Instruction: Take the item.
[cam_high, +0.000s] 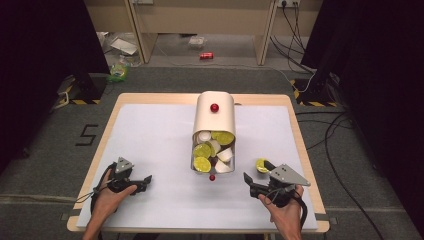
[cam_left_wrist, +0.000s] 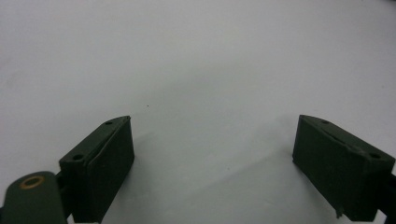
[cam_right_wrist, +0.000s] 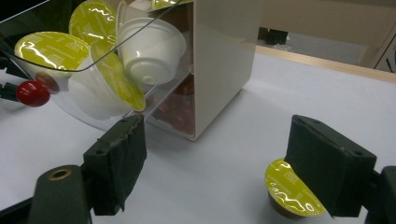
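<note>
Paper (cam_high: 150, 135) covers the wooden table (cam_high: 295, 125) on grey carpet (cam_high: 45, 165).

Yellow-green foil lid on the capsule (cam_right_wrist: 293, 193), cream dispenser (cam_high: 214, 116), red knob (cam_high: 214, 107).

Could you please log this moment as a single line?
scene: capsule box drawer open, full | left gripper: open, idle on table | right gripper: open beside loose green-lidded capsule, not gripped

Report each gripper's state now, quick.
Left gripper: open, nothing between its fingers.
Right gripper: open, holding nothing; a yellow-lidded capsule sits by one finger.
</note>
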